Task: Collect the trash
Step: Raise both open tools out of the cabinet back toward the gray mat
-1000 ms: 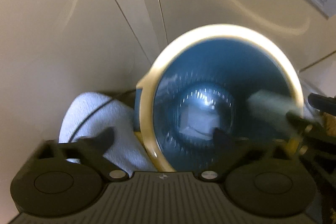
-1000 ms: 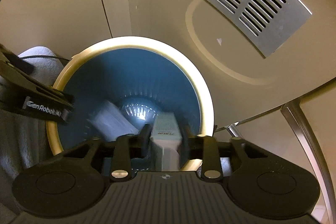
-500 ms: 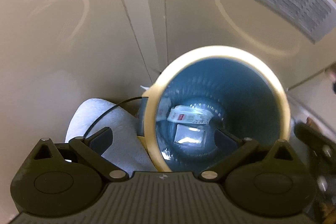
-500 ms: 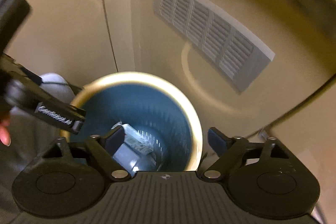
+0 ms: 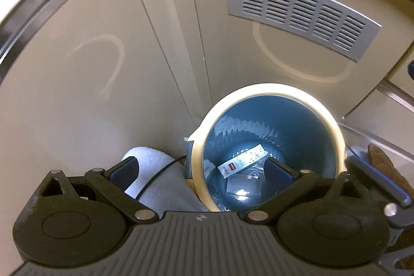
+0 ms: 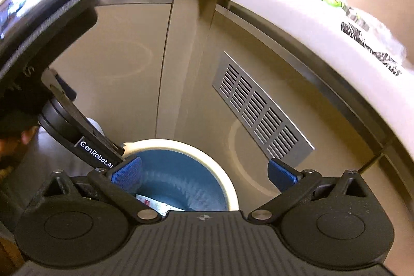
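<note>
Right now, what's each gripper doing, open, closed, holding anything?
Left gripper: open, holding nothing, above the trash bin.
Right gripper: open, holding nothing.

Wrapper (image 5: 242, 164) in bin (image 5: 333, 126); cloth (image 5: 165, 185) left, vent (image 5: 300, 14) behind.

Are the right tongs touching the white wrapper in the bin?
Apart. In the right wrist view the right tongs are open, empty, above the bin; the wrapper lies inside.

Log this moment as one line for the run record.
left tool: open, empty | right tool: open, empty | bin: wrapper and clear packet inside | both tools above bin
</note>
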### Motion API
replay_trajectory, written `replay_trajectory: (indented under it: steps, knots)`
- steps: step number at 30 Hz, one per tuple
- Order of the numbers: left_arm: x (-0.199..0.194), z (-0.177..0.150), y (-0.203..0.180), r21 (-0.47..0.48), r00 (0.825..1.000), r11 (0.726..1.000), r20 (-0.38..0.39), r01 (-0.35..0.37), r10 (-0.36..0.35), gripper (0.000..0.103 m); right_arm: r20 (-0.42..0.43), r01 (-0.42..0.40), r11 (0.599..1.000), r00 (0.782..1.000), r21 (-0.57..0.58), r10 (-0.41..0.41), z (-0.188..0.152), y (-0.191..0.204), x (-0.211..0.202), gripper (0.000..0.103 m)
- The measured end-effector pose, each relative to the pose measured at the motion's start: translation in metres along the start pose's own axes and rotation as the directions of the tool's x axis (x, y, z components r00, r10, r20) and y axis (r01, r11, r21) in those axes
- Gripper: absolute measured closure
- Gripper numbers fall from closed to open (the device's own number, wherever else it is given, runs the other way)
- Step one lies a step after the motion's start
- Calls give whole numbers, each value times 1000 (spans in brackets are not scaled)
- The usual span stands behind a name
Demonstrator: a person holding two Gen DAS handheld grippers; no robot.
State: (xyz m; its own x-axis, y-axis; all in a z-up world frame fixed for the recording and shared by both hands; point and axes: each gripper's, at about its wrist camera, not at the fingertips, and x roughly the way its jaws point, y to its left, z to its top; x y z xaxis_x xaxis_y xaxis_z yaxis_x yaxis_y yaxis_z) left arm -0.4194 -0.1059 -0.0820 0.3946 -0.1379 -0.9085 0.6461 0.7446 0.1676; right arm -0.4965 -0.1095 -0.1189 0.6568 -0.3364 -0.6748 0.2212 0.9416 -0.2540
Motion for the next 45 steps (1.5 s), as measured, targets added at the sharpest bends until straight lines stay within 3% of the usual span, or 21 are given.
replay_trajectory:
  steps: [17, 25, 30, 34, 38, 42, 45]
  knots:
    - [-17, -2, 7, 17, 997, 1000, 73, -8, 7, 0, 13, 22, 998, 1000, 59, -23, -1, -6, 0, 0]
    - [-56, 12, 18, -15, 983, 1000, 185, 18, -15, 0, 129, 61, 988, 988, 143, -80, 20, -29, -29, 0]
    - [-93, 31, 35, -63, 960, 997, 279, 47, -28, 0, 247, 35, 980, 965, 194, -83, 43, -49, -64, 0]
    - [-121, 57, 47, -98, 935, 994, 353, 56, -18, 0, 356, 60, 969, 923, 238, -145, 70, -75, -88, 0]
    - [-138, 100, 55, -129, 915, 989, 403, 78, -19, 0, 377, 145, 943, 890, 301, -258, 104, -119, -86, 0]
    - [-149, 155, 56, -131, 902, 986, 429, 104, -38, 0, 277, 221, 882, 893, 417, -354, 138, -180, -50, 0]
    - [-147, 202, 46, -91, 890, 989, 452, 114, -61, 0, 186, 220, 839, 918, 498, -351, 153, -224, -12, 0]
